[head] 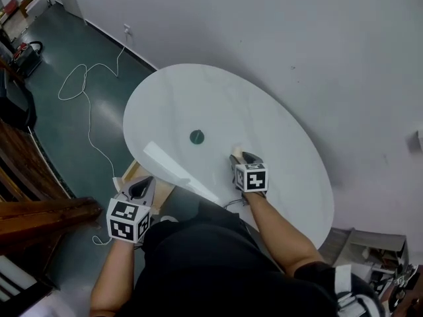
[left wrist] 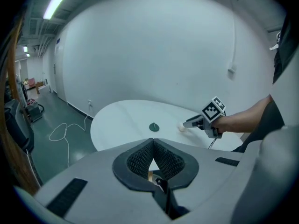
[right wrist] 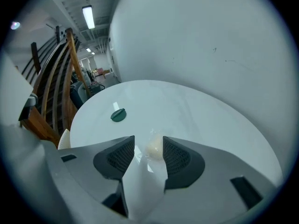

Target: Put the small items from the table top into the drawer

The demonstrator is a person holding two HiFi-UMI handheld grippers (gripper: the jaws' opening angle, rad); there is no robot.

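A small cream ball [right wrist: 153,148] lies on the white oval table [right wrist: 201,111] between the jaws of my right gripper [right wrist: 148,141]. The jaws stand open around it, and the ball sits close to the right pad. A dark green disc-like item [right wrist: 118,115] rests further in on the table. From above, the right gripper [head: 241,156] is near the table's front part, with the green item [head: 197,137] to its left. My left gripper [head: 142,185] hangs off the table's near-left edge over the open wooden drawer [head: 130,174]. Its pads [left wrist: 140,160] meet at the tips, with nothing between them.
A white cable [head: 82,91] loops over the dark floor left of the table. Dark wooden stair parts [head: 30,177] stand at the left. Shelving [head: 370,246] sits at the lower right. A white wall [head: 297,38] runs behind the table.
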